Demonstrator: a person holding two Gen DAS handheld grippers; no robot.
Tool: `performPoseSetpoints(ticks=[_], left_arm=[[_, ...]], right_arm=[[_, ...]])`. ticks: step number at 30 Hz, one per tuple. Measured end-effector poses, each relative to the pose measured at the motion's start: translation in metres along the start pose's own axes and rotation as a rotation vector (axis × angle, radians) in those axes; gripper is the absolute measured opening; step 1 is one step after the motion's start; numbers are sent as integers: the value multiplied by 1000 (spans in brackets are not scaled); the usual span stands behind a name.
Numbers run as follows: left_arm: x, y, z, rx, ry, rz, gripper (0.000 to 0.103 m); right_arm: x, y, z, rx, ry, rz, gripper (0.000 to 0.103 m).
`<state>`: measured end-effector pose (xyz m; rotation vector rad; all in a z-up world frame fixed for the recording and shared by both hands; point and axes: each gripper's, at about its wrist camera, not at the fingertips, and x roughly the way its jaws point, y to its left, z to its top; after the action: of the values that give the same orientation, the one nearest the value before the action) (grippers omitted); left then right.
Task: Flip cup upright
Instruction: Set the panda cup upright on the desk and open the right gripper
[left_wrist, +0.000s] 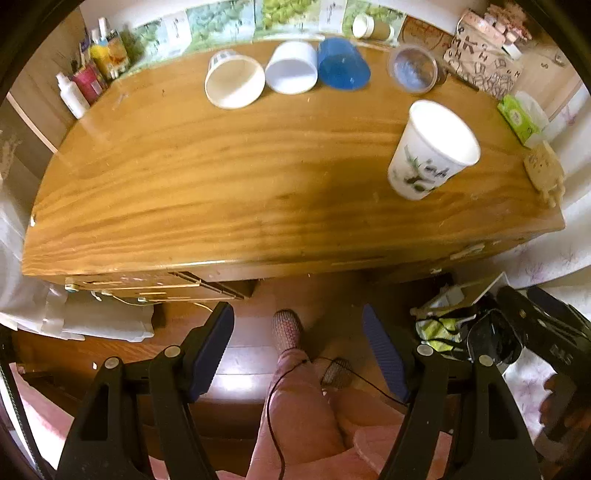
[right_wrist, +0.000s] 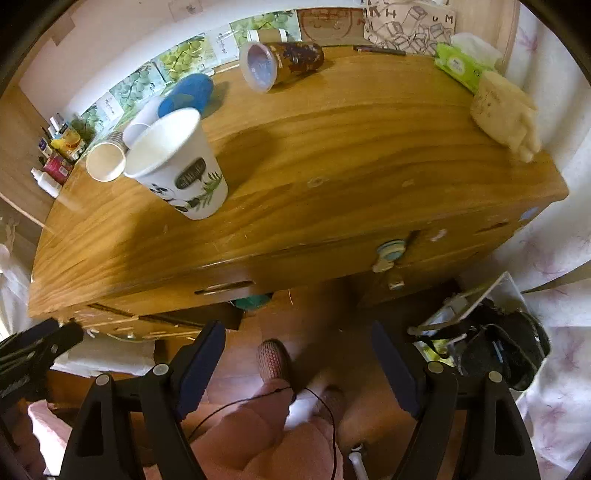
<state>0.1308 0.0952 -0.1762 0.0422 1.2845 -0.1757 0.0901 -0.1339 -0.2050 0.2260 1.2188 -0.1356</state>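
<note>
Each gripper, left gripper (left_wrist: 297, 349) and right gripper (right_wrist: 298, 360) alike, has black angular arms with round silver screws and ribbed blue finger pads (left_wrist: 384, 354), above pink trousers (left_wrist: 295, 421) crossed by a thin dark cable (left_wrist: 275, 398).

On the table (left_wrist: 184, 177), toward the right side: paper cup (left_wrist: 430, 149), standing upright, apart from everything else. Along the back edge, a row lying on their sides: ribbed cup (left_wrist: 234, 79) leftmost, then white cup (left_wrist: 291, 66), blue cup (left_wrist: 341, 62), lidded cup (left_wrist: 413, 70). At the back left corner: bottles (left_wrist: 92, 70). At the right edge: tissue pack (left_wrist: 517, 118).
</note>
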Motion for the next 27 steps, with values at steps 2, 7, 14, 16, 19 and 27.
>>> performPoseSetpoints(ticks=[2, 7, 14, 16, 19, 27], left_arm=[[-11, -5, 0, -11, -19, 28, 76], [-47, -22, -2, -21, -105, 73, 76], [-90, -42, -14, -25, -221, 116, 76], [-102, -45, -17, -36, -252, 120, 76], [-117, -49, -22, -59, -294, 137, 76], [-151, -58, -35, -104, -426, 164, 88]], right_arm=[[-17, 2, 2, -20, 4, 3, 82], [-61, 4, 6, -49, -1, 73, 82], [-101, 9, 3, -116, -35, 127, 82], [-111, 11, 0, -140, -62, 122, 82], [-127, 10, -1, -166, -106, 128, 82], [-165, 7, -9, -225, -282, 128, 85]])
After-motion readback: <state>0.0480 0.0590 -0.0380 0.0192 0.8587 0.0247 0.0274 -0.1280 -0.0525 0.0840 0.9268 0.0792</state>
